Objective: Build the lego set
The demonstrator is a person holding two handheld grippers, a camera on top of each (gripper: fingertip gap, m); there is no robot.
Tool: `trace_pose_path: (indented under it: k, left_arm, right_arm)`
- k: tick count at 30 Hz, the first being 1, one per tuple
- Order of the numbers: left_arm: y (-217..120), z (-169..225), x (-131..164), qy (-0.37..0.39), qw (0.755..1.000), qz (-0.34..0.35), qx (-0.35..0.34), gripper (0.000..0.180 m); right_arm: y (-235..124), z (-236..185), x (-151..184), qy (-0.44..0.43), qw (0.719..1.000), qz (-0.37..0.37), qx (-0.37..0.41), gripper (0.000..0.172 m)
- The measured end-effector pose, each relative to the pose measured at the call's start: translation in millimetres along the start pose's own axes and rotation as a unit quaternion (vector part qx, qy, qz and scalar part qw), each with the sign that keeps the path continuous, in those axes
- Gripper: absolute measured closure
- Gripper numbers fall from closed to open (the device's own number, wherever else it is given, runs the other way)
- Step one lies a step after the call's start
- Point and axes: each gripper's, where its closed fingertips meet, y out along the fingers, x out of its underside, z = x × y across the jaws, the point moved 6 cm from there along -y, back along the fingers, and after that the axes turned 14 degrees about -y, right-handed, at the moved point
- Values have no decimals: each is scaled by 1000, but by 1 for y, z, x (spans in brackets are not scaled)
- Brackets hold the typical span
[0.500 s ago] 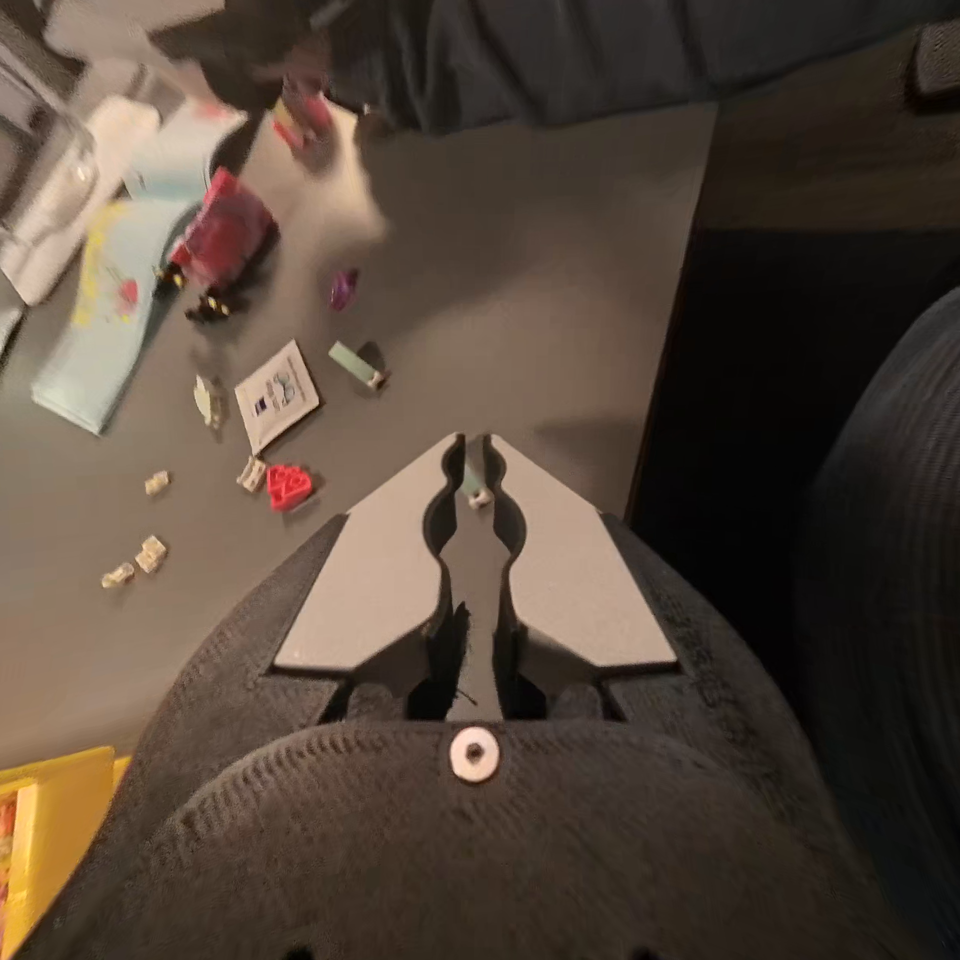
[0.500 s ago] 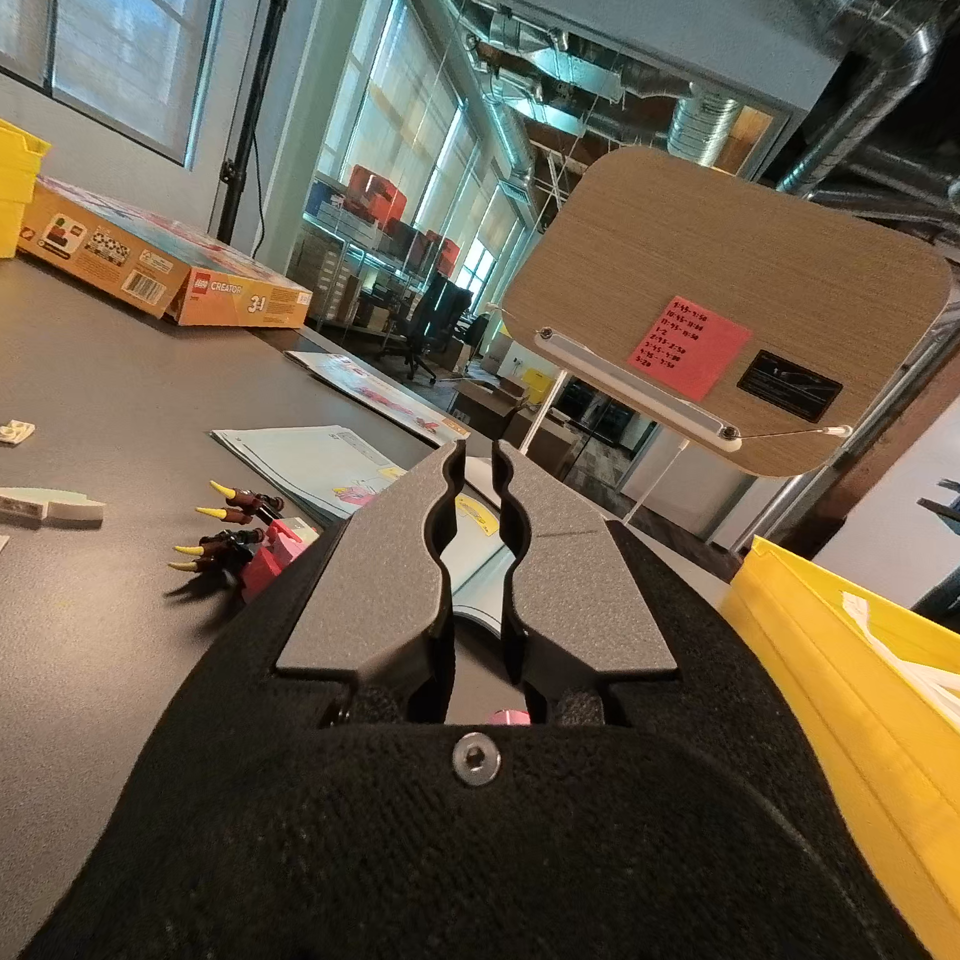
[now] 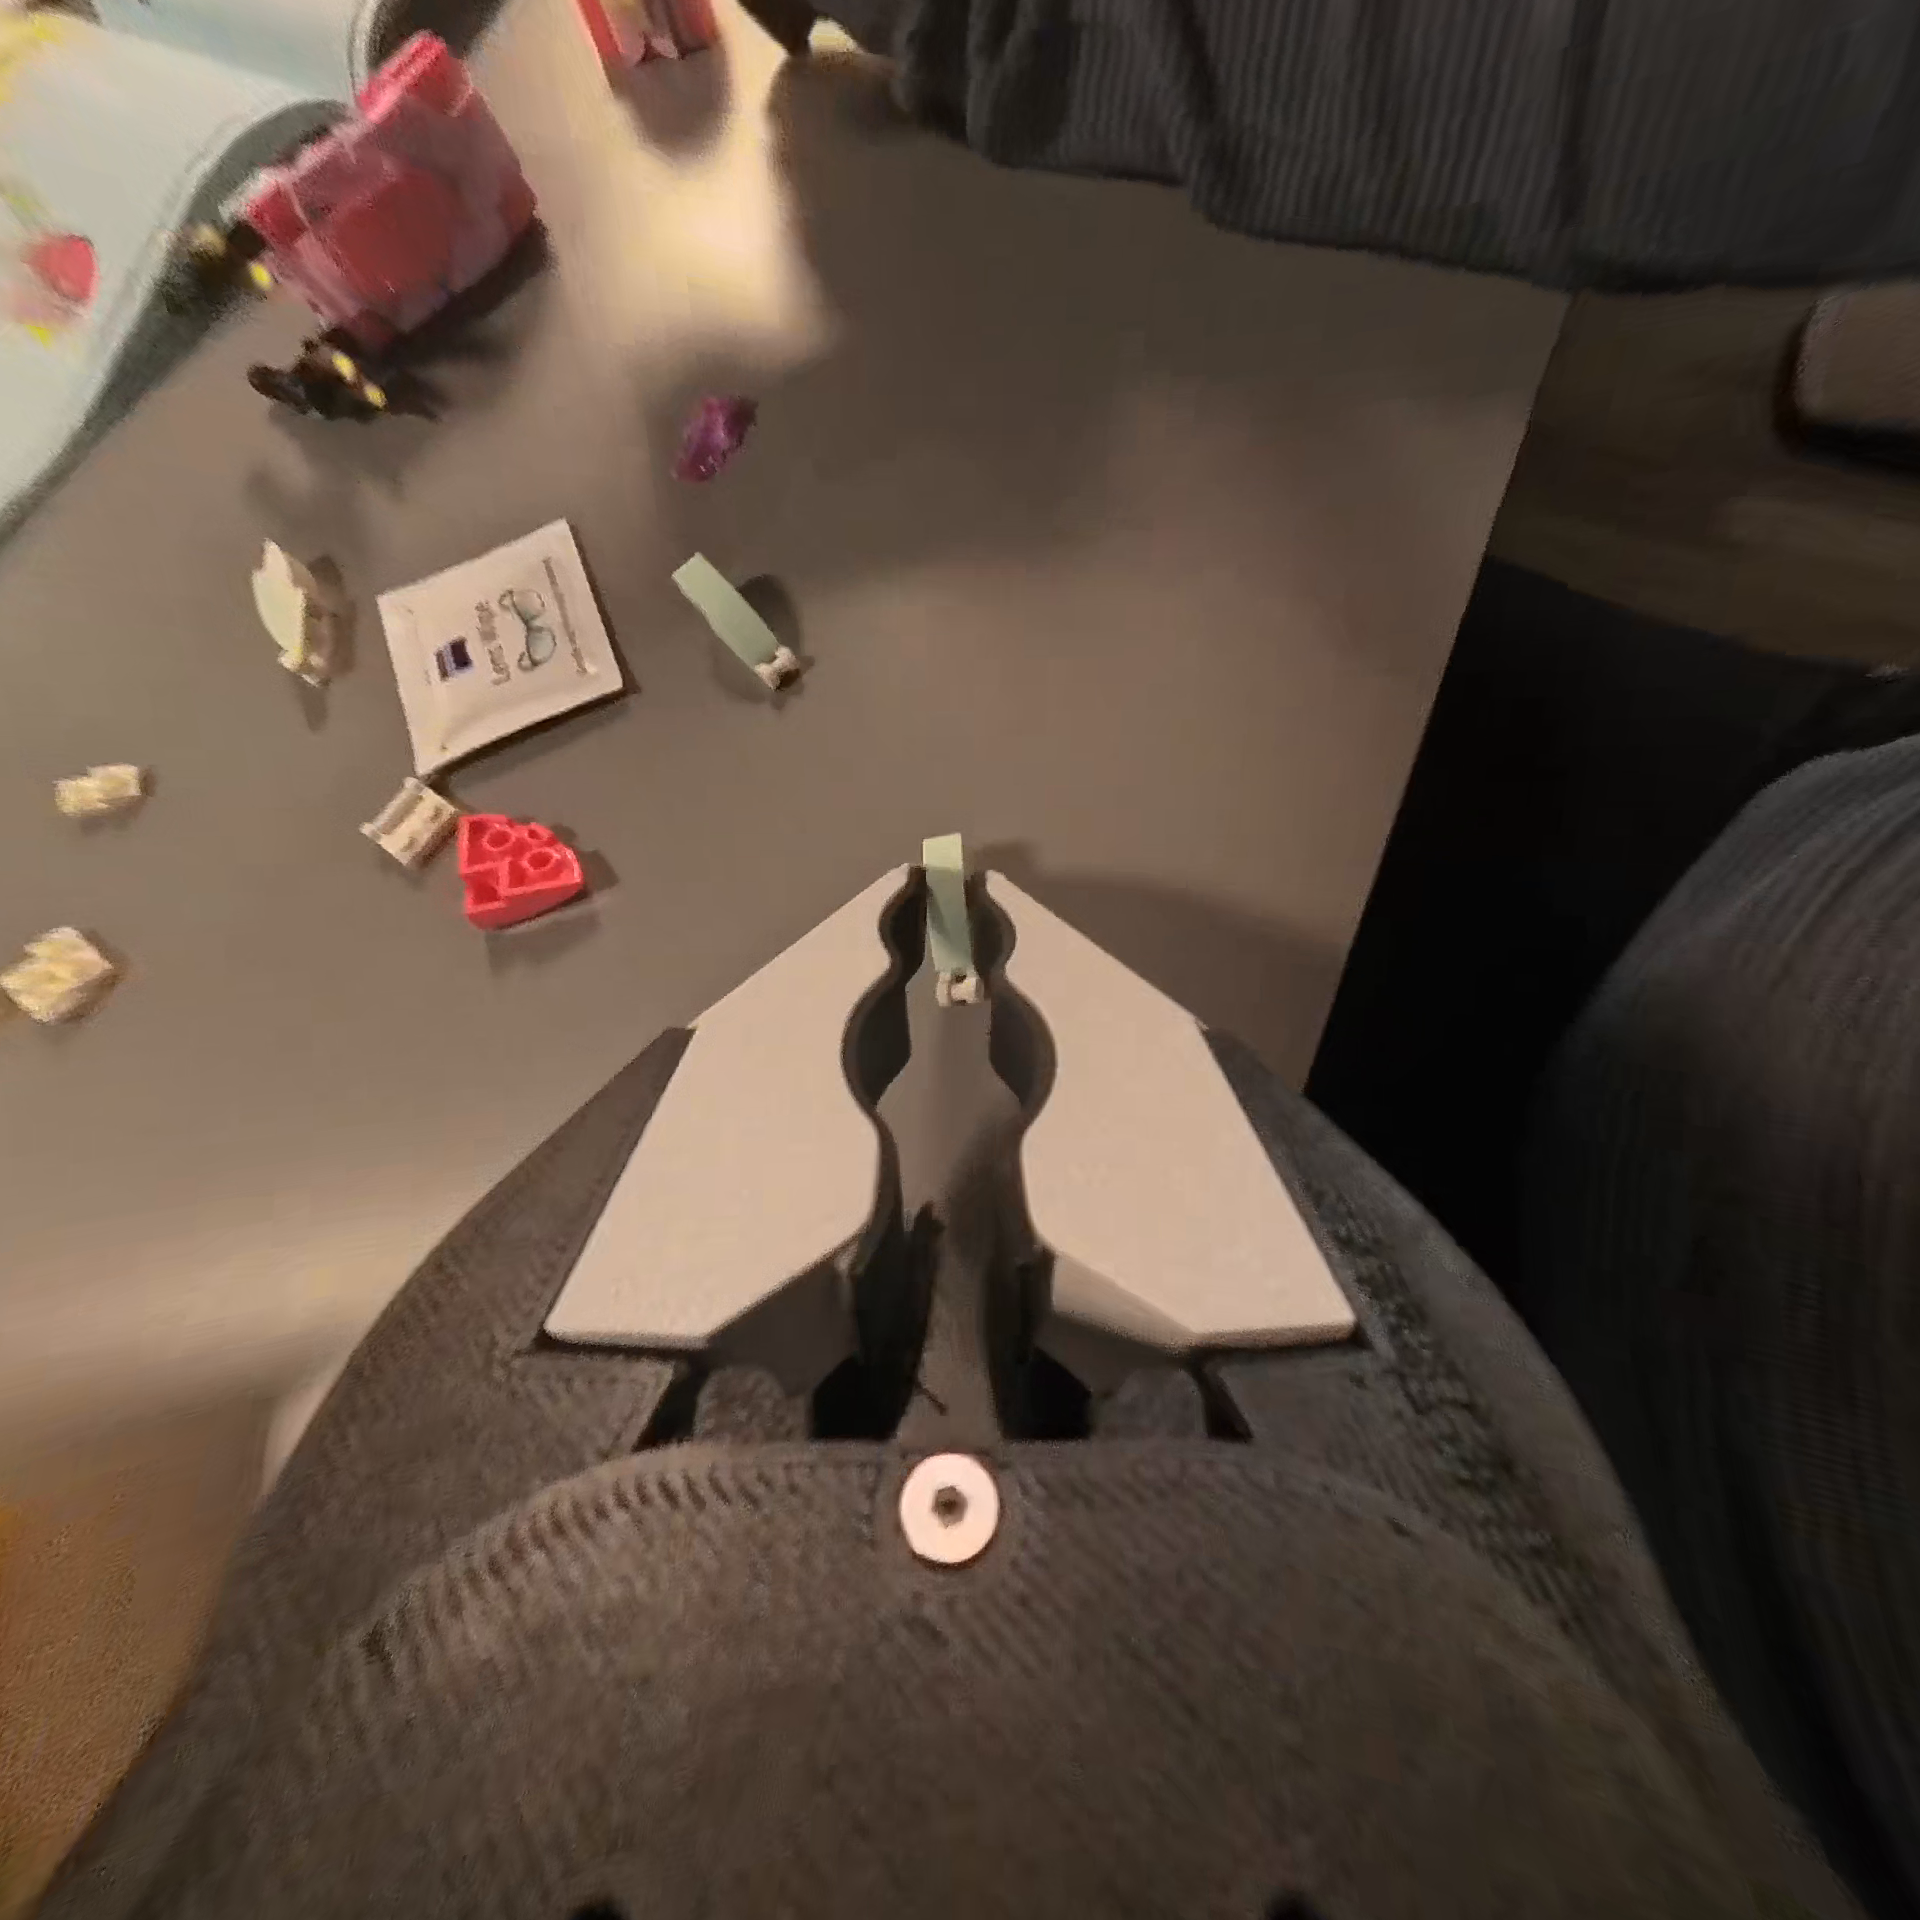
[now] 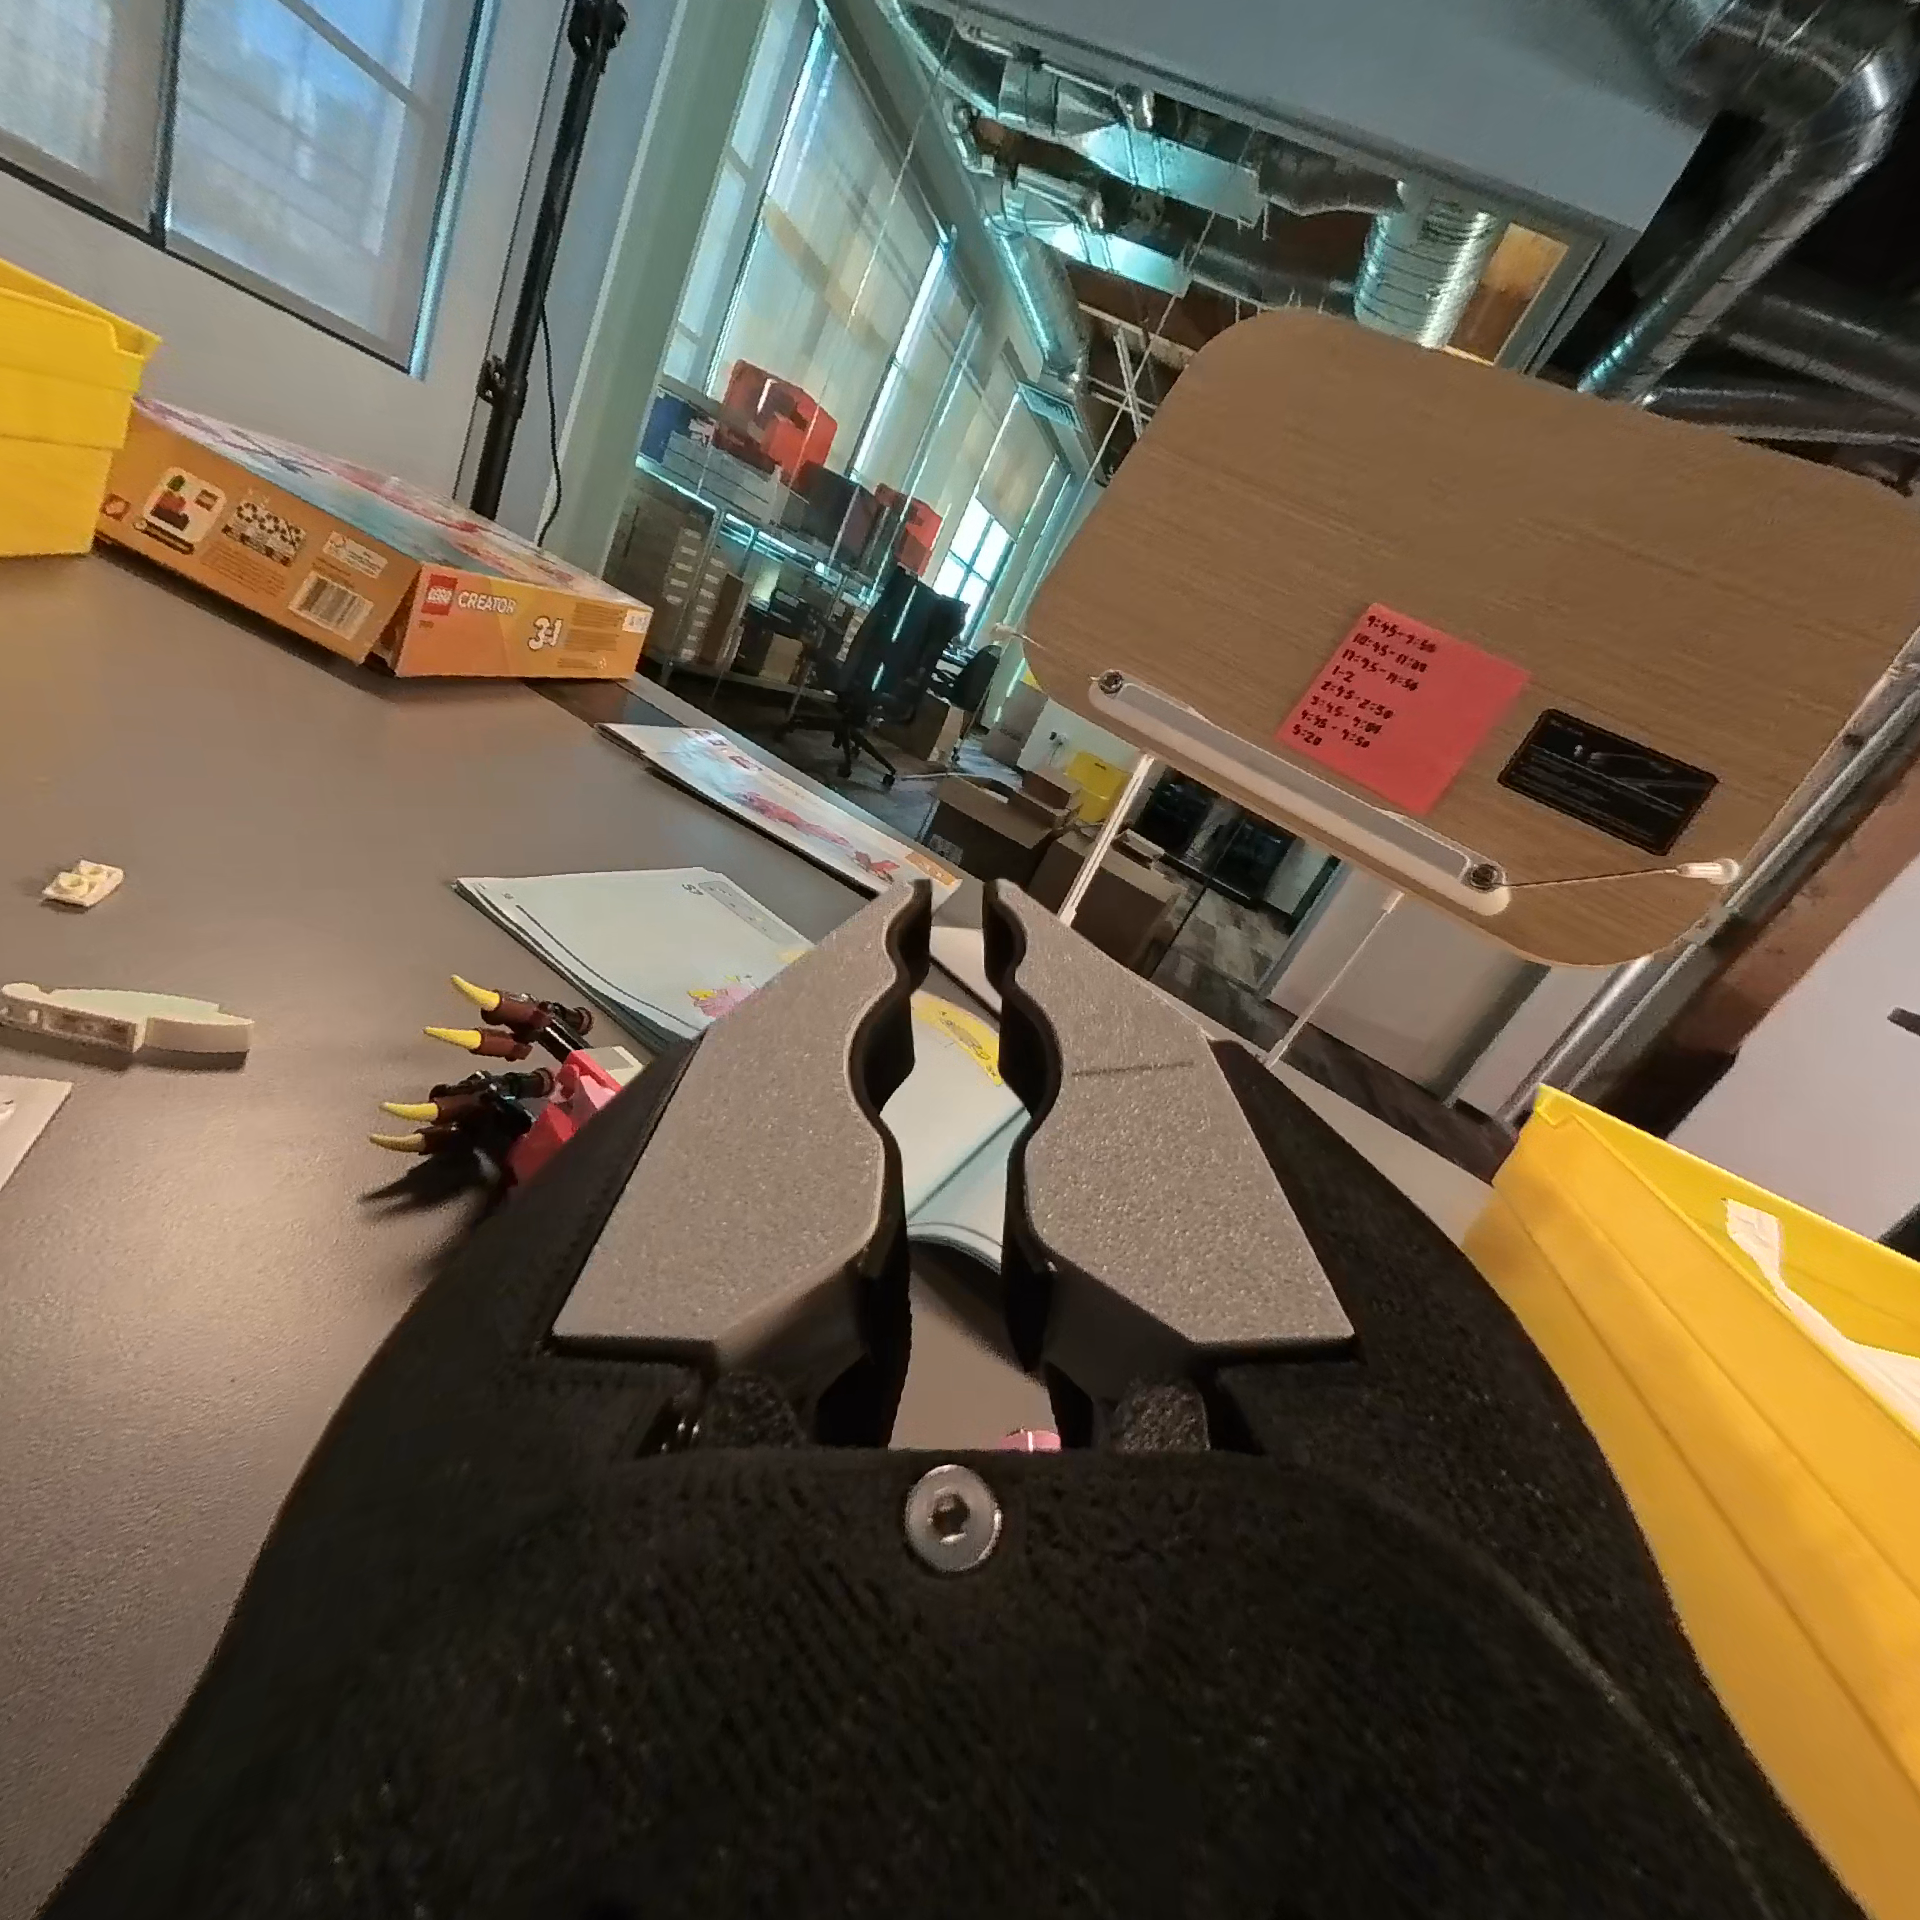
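Left claw: the left gripper (image 3: 948, 883) pinches a slim pale-green piece (image 3: 948, 914) at its very tips, clear above the grey table (image 3: 1143, 623).
Grip quality: my read, the hold is shallow and the piece juts past the tips, so slow moves suit it.
Landmark: the white sachet (image 3: 499, 644) lies left of and beyond the held piece; a matching green piece (image 3: 727, 618) sits just right of the sachet, a red brick (image 3: 516, 868) near its closer corner.
Right claw: the right gripper (image 4: 956, 899) shows a narrow gap with nothing between its tips, above an open booklet (image 4: 644, 940).
Watch: the table edge is close on the right; a drop there is lost.
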Motion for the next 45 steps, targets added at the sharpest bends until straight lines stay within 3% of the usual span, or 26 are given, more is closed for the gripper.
trace_pose_path:
  k: [8,12,15,18,20,25,30,37,45]
  left_arm:
    - [1,-29,-3,-170,976,-46,128,173]
    - [0,-47,-6,-167,978,-63,105,159]
    - [-10,-54,-25,-132,988,-19,84,152]
    - [-28,-81,-60,-96,994,52,-27,158]
    - [-33,-107,-80,-111,987,70,-94,159]
    - [6,-151,-87,-139,983,-42,-111,166]
    - [36,-172,-78,-157,971,-120,-136,151]
    - [51,-177,-71,-185,960,-164,-132,152]
    - [49,-173,-67,-181,963,-163,-117,165]
  right_arm:
    - [1,-1,0,5,1000,1,-8,163]
    - [0,-1,-1,14,1000,10,-14,166]
    - [0,0,-1,18,1000,13,-12,166]
    - [0,-1,-1,17,1000,13,-12,166]
    - [0,-2,-2,15,1000,13,-14,166]
    - [0,-3,-2,15,1000,13,-20,166]
    - [1,-3,-1,14,1000,12,-24,166]
    - [1,-4,-2,11,1000,11,-27,166]
    - [-1,-5,-3,8,999,11,-29,166]
